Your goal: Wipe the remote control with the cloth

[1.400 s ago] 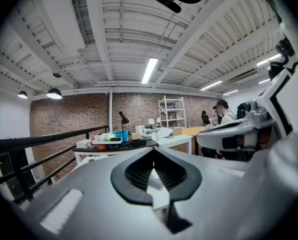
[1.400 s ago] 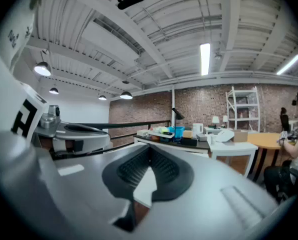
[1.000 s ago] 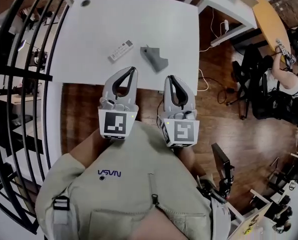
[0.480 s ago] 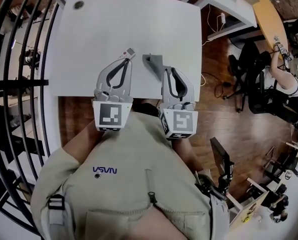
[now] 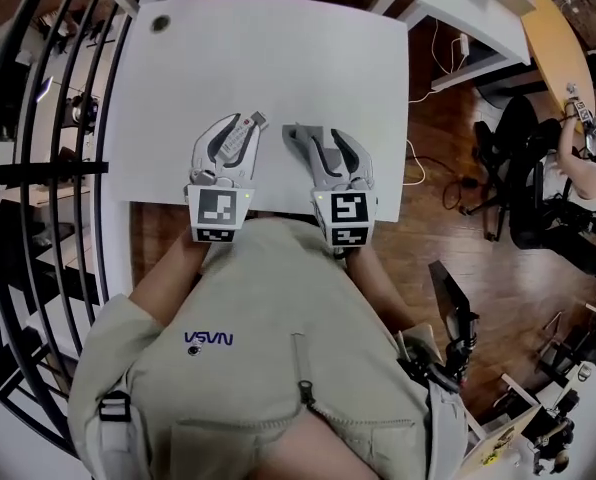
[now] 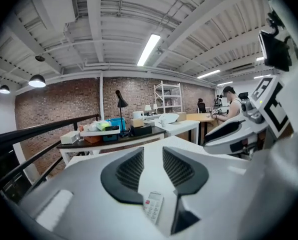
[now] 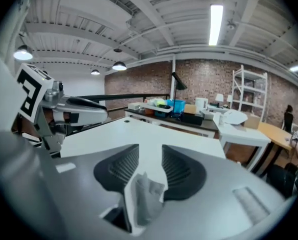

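On the white table lies a white remote control, slanted, its buttons facing up. My left gripper reaches over it, and its jaws have just been opening. The left gripper view shows the remote low between the parted jaws of my left gripper, with no pad pressing on it. A crumpled grey cloth sits just right of the remote. My right gripper straddles it, its jaws also just opened. In the right gripper view the cloth stands up between the jaws of my right gripper, untouched.
A black railing curves along the table's left side. A dark round hole marks the table's far left corner. The table's near edge is just under the gripper bodies. Other desks and a seated person are at the right.
Both grippers have come forward from in front of the table's near edge to over the tabletop, the left around the remote, the right around the cloth. Their jaws stand wider apart.
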The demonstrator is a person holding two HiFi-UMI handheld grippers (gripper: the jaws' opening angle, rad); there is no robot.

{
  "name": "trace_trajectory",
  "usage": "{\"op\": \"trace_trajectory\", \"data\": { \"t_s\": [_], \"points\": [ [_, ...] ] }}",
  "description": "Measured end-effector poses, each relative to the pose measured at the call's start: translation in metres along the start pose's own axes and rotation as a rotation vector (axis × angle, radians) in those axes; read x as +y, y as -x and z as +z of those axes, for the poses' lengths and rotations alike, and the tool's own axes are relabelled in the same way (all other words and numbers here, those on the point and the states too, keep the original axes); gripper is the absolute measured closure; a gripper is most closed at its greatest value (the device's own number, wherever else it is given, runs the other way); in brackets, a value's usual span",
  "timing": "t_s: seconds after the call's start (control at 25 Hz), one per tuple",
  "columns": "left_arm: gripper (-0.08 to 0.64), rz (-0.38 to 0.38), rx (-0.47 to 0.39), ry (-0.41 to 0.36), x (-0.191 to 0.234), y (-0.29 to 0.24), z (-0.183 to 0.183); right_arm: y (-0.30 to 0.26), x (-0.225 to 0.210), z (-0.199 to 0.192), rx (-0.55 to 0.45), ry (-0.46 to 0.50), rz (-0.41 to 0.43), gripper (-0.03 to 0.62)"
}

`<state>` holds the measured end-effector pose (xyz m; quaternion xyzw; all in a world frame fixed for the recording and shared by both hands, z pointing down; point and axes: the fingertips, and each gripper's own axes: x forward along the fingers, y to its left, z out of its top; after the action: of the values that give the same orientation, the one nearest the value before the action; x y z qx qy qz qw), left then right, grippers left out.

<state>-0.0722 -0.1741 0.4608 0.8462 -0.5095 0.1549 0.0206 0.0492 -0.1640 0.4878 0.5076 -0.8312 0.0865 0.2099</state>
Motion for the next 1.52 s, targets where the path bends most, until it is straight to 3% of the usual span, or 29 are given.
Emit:
{"op": "trace_trajectory", "data": {
  "t_s": [0.28, 0.48, 1.16, 1.28, 1.4, 1.52],
  "points": [
    [0.266, -0.094, 0.281, 0.041, 0.001, -0.023, -0.122, -0.046, 0.003, -0.064, 0.178, 0.021, 0.096, 0.385],
    [0.218, -0.124, 0.397, 0.066, 0.011, -0.028, -0.172, -0.064, 0.003, -0.086, 0.247, 0.029, 0.116, 0.366],
    [0.209, -0.204, 0.487, 0.090, -0.001, -0.036, -0.212, -0.075, 0.000, -0.150, 0.403, -0.046, 0.137, 0.328],
    [0.238, -0.233, 0.489, 0.077, -0.005, -0.036, -0.210, -0.076, 0.003, -0.157, 0.417, -0.056, 0.149, 0.324],
    [0.316, -0.258, 0.493, 0.073, -0.011, -0.035, -0.208, -0.077, 0.009, -0.159, 0.427, -0.054, 0.156, 0.324],
    [0.318, -0.249, 0.507, 0.097, -0.012, -0.036, -0.209, -0.079, 0.010, -0.161, 0.426, -0.044, 0.151, 0.324]
  ]
}}
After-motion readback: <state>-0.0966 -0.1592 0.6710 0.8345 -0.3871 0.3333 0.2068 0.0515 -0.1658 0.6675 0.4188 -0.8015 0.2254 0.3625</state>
